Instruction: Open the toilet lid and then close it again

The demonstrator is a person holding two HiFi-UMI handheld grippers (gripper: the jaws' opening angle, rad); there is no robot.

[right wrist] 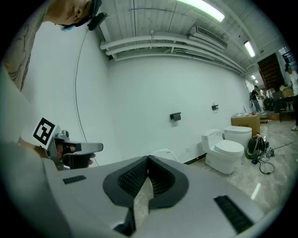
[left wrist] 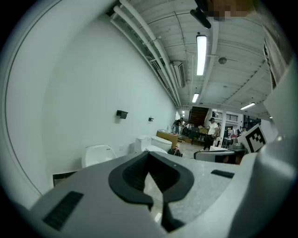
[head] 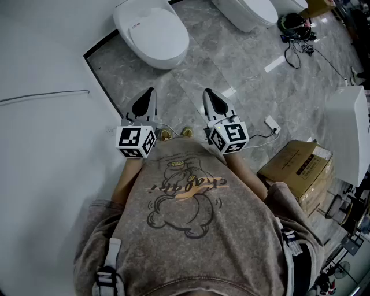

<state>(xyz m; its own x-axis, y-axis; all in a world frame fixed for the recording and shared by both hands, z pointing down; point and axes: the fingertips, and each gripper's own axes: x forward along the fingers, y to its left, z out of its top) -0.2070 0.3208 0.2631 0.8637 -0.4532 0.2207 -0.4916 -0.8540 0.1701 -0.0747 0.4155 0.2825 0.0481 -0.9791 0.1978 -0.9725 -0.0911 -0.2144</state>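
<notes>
**At the Toilet: Lid Down, Both Grippers Shut and Empty**

Ahead of the person, against the white wall [head: 46,63], the toilet [head: 128,16] is seen from above with its lid [head: 157,38] lying flat over the bowl. No gap is noted between lid and seat. Whether the lid is yet to be raised or has already been lowered cannot be settled from the views. It is judged only that the closed position is in place at this moment and that no contact with the lid is being made.

The left gripper [head: 151,91] and the right gripper [head: 206,92] are held side by side close to the person's chest, pointed toward the toilet and well apart from it, over the grey marbled floor [head: 231,69].

In the left gripper view the jaws are found together at the tips, with nothing between the pads; the toilet [left wrist: 98,155] is seen beyond them by the wall. In the right gripper view the jaws are likewise drawn together and nothing is held.

A second toilet [right wrist: 224,149] and a cardboard box [head: 298,167] are recorded to the right, neither of them touched.
</notes>
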